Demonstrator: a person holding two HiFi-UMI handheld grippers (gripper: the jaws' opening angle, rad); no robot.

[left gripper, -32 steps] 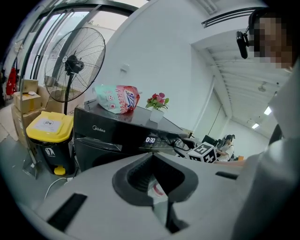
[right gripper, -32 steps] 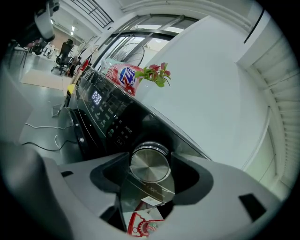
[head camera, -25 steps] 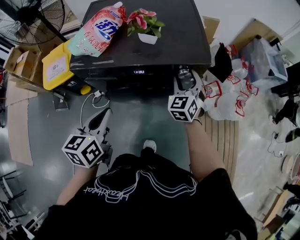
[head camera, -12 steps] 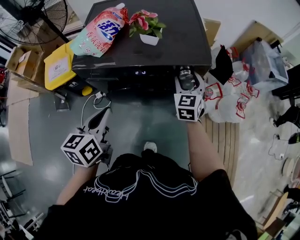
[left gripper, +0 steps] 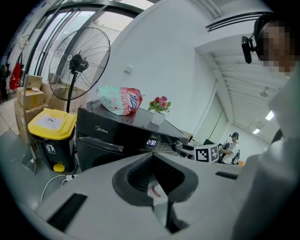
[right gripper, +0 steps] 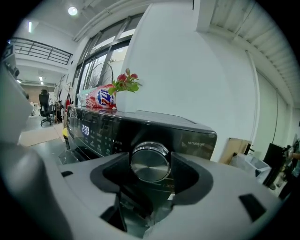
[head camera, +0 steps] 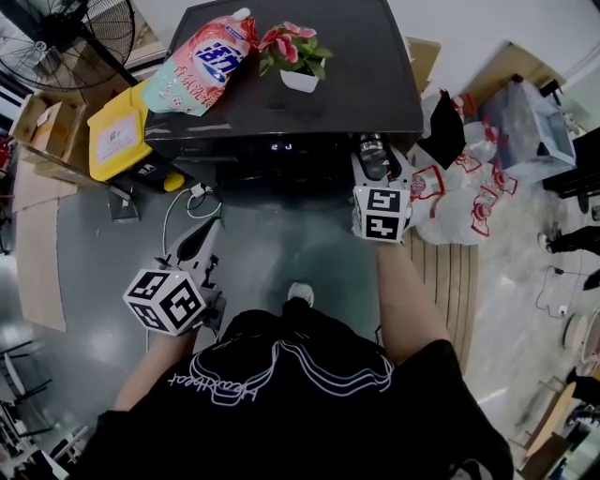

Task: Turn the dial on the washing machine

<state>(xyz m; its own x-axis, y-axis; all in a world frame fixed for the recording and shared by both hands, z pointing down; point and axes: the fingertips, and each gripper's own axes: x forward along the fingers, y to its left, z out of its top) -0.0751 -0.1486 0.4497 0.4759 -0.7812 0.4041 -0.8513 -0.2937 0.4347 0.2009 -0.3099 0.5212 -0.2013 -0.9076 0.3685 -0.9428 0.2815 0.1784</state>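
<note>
Though outside the task, note the fan [head camera: 66,28] and the yellow bin [head camera: 117,136] at far left, both well apart from the working area. Find the left claw [head camera: 200,236] low and near the person's body, pressed together on nothing and pointed loosely toward the washing machine [head camera: 356,84]. Read this as a parked pose, with one claw enough for a single dial. Note the detergent pouch [head camera: 202,61] and the flower pot [head camera: 295,75] on the machine's top, set back from the front edge and so clear of any approach to the panel. Locate the lit display [head camera: 281,146] on the front panel, then the dial [right gripper: 150,161] toward the panel's right end, round, metallic and facing outward. See the right claw [head camera: 374,157] pinching the dial across its width, one pad on each side of the rim, lined up roughly with the knob's axis. Take this grip as chosen for rotation, letting a wrist roll pass straight into the dial with no sideways pull. Judge the turning step as in hand, not finished. Watch for pad slip on the smooth metal rim.
</note>
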